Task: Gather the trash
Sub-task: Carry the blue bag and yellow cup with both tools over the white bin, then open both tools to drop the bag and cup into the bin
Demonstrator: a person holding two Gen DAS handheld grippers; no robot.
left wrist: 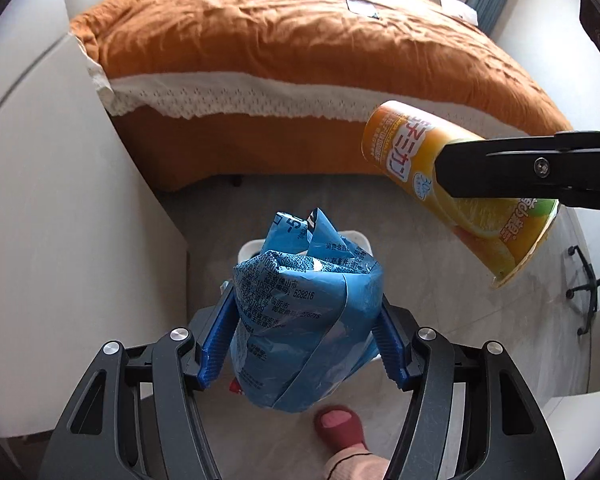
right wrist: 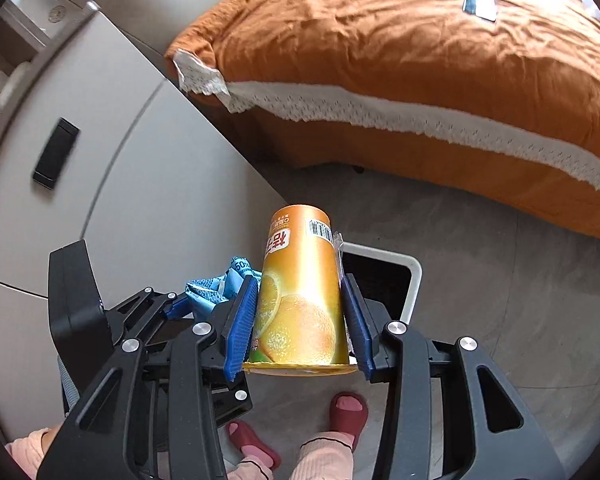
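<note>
Pinching a crumpled blue wrapper (left wrist: pixel 300 320), the left gripper (left wrist: pixel 300 340) hovers over the white bin (right wrist: pixel 414 280); light, soft, squashy. At two o'clock the right gripper (right wrist: pixel 300 320) clamps the orange cup (right wrist: pixel 300 300) mid-body, thin-walled and likely crushable.

Left claw (left wrist: pixel 304 344) clamping crumpled blue wrapper (left wrist: pixel 300 320), white bin (left wrist: pixel 248 250) below (mostly hidden), orange cup (left wrist: pixel 456 188) pinched right

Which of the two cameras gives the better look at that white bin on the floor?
The right wrist view. There the white bin shows its rim and dark opening behind the orange cup held by the right gripper. In the left wrist view the blue wrapper in the left gripper hides nearly all of it.
</note>
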